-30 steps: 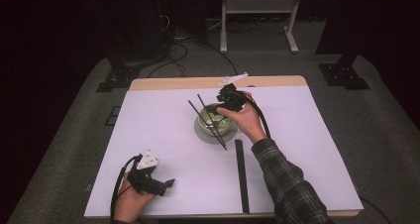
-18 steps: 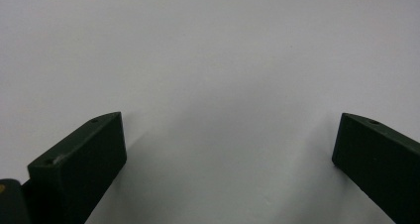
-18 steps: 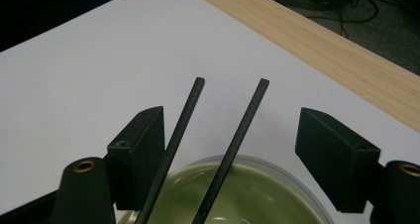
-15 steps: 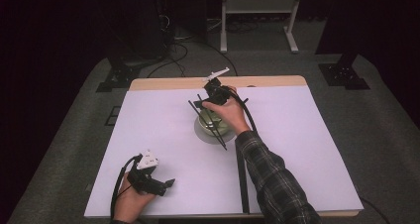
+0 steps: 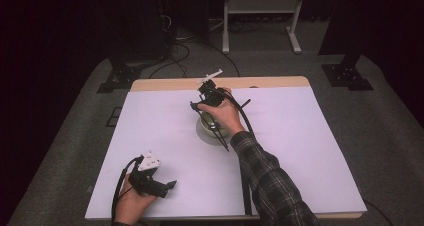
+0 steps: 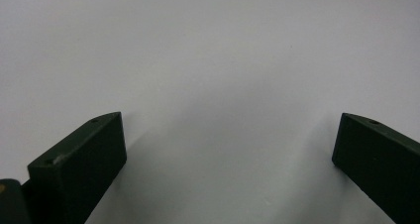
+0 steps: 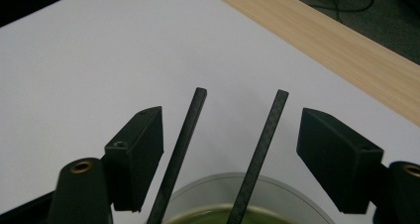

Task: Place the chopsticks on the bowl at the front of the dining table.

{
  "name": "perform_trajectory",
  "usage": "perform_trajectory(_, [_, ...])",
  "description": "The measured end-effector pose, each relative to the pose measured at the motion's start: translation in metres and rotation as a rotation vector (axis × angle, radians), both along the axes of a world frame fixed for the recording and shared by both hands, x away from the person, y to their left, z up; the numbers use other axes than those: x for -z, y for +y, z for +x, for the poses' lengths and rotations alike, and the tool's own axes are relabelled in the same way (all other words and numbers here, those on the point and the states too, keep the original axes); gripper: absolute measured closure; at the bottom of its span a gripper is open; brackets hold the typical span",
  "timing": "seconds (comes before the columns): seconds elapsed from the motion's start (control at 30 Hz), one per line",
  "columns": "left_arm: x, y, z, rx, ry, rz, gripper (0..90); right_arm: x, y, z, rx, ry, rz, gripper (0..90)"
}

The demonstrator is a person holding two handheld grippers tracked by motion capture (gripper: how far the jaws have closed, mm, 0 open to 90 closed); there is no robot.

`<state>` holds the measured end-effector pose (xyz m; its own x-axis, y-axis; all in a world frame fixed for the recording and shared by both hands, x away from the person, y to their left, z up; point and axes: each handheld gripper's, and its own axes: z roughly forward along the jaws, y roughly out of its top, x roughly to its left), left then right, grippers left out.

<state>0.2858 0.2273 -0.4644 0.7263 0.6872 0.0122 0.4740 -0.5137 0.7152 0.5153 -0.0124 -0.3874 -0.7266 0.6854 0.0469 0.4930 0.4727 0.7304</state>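
A person works at a table covered by a white sheet [image 5: 300, 151], holding a two-jaw gripper in each hand. The landmark is a bowl [image 5: 206, 132] with a greenish inside, standing near the middle of the sheet, slightly toward the far wooden edge [image 5: 165, 84]. Two thin black chopsticks [image 7: 260, 149] lie across the bowl's rim, nearly side by side but spreading apart toward their far tips. In the high view their long axis runs diagonally, from beyond the bowl on the left to the near side on the right. The right gripper [image 5: 202, 97] hovers just over the far side of the bowl, and its jaws have just been opening. In the right gripper view they stand wide, one on either side of the two sticks, and the pads do not appear to touch either one; the sticks point straight ahead, along the gripper's own line, toward the wooden edge. The right hand is plainly the nearer one, so a likely next move is to close across both sticks. The left gripper [image 5: 162, 186] rests well away from the bowl, at the sheet's near left corner, its jaws released with nothing but bare white sheet between them.
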Motion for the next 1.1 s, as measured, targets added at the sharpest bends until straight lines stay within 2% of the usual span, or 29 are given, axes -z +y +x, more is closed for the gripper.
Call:
perform_trajectory(0.23, [0.000,0.000,0.000,0.001,-0.001,0.003,0.0,0.003,-0.004,0.004,0.022,-0.005,-0.019,25.8])
perform_trajectory(1.1, [0.000,0.000,0.000,-0.001,0.001,-0.001,0.0,0.001,-0.029,0.012,0.108,-0.022,-0.036,33.3])
